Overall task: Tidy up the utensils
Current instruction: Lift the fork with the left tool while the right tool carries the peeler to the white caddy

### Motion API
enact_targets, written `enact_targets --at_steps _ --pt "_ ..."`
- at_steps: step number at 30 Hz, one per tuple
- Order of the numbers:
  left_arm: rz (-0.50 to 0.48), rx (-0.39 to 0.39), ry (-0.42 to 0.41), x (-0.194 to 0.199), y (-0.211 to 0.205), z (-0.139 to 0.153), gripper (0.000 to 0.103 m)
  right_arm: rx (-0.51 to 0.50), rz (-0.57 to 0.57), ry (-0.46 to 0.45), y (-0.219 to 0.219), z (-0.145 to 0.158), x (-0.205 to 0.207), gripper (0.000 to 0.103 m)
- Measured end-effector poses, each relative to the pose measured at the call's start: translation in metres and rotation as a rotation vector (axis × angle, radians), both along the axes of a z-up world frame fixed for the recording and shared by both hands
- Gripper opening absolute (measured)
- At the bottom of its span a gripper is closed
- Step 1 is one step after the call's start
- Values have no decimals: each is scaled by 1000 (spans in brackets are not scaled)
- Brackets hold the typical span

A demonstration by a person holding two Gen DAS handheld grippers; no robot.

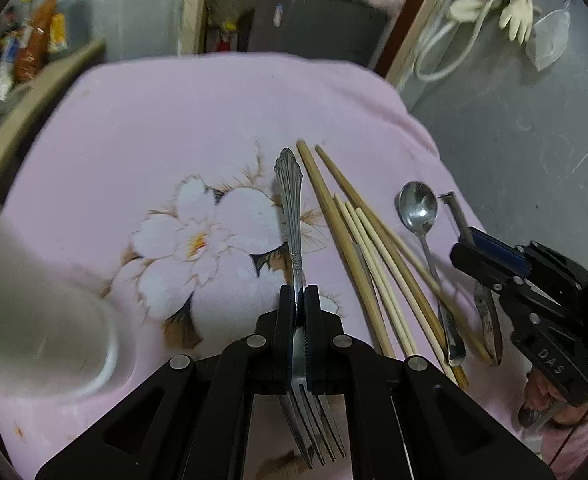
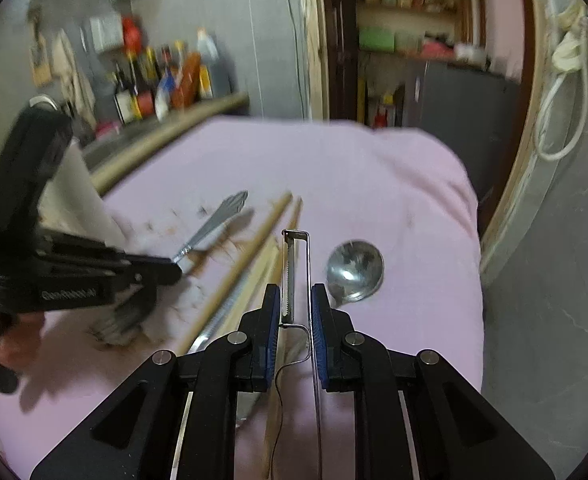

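Fork (image 1: 294, 248) clamped in the left gripper (image 1: 299, 296), jaws pressed shut on the neck just behind the tines. Long axis near to far: ornate handle end pointing away toward the far side of the pink cloth (image 1: 154, 120), tines pointing back toward the camera, beneath the gripper body. Seen above the white flower print (image 1: 198, 240) at the middle of the cloth.

Just right of the fork, chopsticks (image 1: 358, 248) lying in a loose bundle, fanned slightly, running near-right to far-left. Right of those, a spoon (image 1: 418, 204) with bowl at the far end and handle toward the near side, partly crossing the chopsticks.

Peeler (image 2: 294, 276) between the pads of the right gripper (image 2: 296, 296), narrowed to a small gap around the thin metal frame, blade end pointing far. Whether the pads press the frame: cannot tell for sure, though looks gripped and clear of the cloth.

Only in the left wrist view: fork tines, the flower print, a blurred white cup (image 1: 54, 340) at near left. Only in the right wrist view: peeler's toothed blade, the fork side-on, and a hand (image 2: 10, 340) around the left gripper's handle.
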State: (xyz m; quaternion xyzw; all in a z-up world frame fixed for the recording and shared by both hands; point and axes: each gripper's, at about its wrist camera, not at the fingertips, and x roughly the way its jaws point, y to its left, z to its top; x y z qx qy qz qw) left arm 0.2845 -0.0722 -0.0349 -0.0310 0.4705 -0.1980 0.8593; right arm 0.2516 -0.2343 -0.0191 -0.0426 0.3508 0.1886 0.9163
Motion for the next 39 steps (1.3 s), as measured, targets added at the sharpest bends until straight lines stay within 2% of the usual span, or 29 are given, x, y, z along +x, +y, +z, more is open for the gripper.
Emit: enact_targets --at_steps 3,8,13,21,30,39 --pt "40 -18 -108 -22 7 9 3 37 -10 -98 2 5 -19 13" --pt "110 -76 -235 -45 16 27 3 65 -27 -255 11 16 -42 13" --pt "155 -115 -368 -62 27 53 3 114 -39 -349 17 33 -50 13" --pt "203 -147 -491 -76 53 91 3 151 -34 -410 28 55 -55 11" --pt "279 -193 -570 -78 107 125 3 215 36 -435 54 88 -55 11" --pt "440 -202 -655 -65 186 145 3 297 156 -512 121 125 -45 11"
